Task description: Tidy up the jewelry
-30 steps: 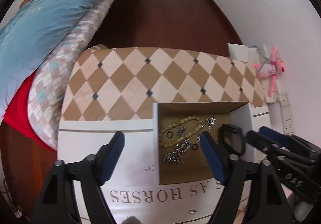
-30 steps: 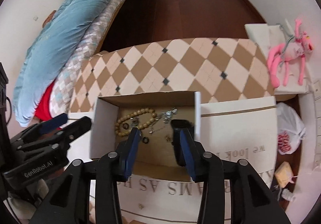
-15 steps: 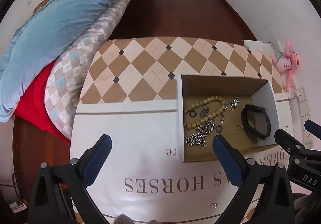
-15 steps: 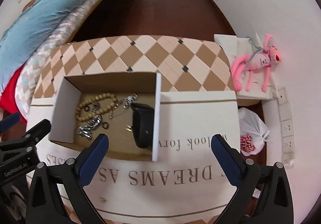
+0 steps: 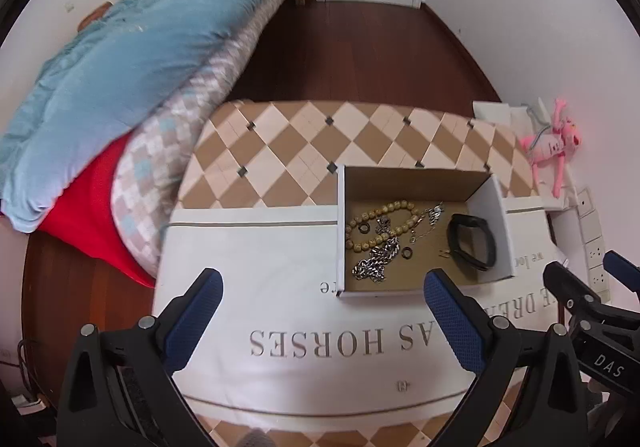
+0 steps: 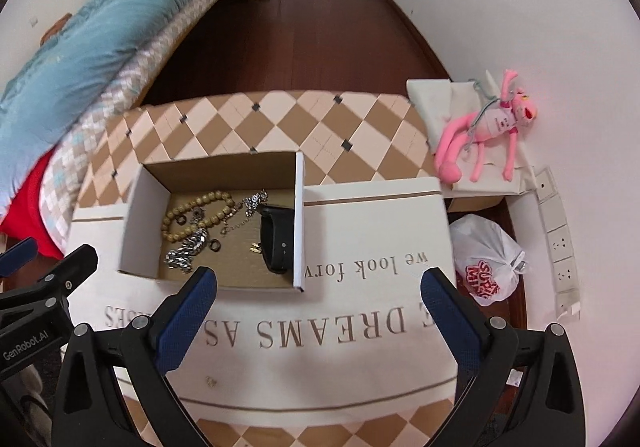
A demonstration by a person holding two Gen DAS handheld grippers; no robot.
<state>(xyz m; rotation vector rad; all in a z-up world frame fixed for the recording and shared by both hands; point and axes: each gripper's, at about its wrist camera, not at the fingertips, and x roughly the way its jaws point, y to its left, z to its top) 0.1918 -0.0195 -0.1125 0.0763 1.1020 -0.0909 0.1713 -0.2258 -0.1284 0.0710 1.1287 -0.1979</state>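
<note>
An open cardboard box [image 5: 490,215] [image 6: 140,223] stands on a white lettered cloth. In it lie a tan bead bracelet [image 5: 380,211] [image 6: 200,215], a silver chain [image 5: 376,263] [image 6: 186,253], small dark rings [image 5: 406,253] and a black wristband [image 5: 474,241] [image 6: 276,239] at the right wall. My left gripper [image 5: 320,315] is open and empty, held above the cloth near the box's front left. My right gripper [image 6: 320,307] is open and empty, above the cloth at the box's front right.
The cloth [image 5: 260,279] covers a checkered table [image 5: 304,151]. A bed with a blue quilt [image 5: 140,59] is at the left. A pink plush toy [image 6: 484,131], a white plastic bag [image 6: 486,263] and wall sockets [image 6: 558,243] are at the right. Dark wooden floor lies behind.
My right gripper opened, left the black wristband in the box and drew back. My left gripper also drew back and up, away from the box.
</note>
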